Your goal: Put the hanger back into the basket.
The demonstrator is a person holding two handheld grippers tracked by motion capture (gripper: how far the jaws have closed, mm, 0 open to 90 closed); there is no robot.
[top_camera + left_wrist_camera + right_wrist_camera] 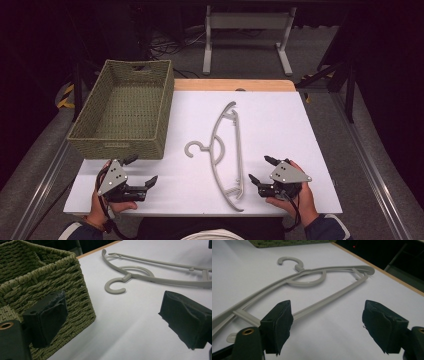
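White desk (280,125) carries a grey plastic hanger (226,155) at its middle, right of a woven basket (125,107). Both the left claw (142,172) and right claw (261,170) gape wide, empty. Light, stiff and slick, it probably grips best on the straight bar.

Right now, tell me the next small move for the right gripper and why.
Probably ease the right gripper forward toward the grey hanger and close on its straight bar. Its jaws stand open and hold nothing, the hanger lies flat on the white table just ahead of them, and the woven basket stands empty.
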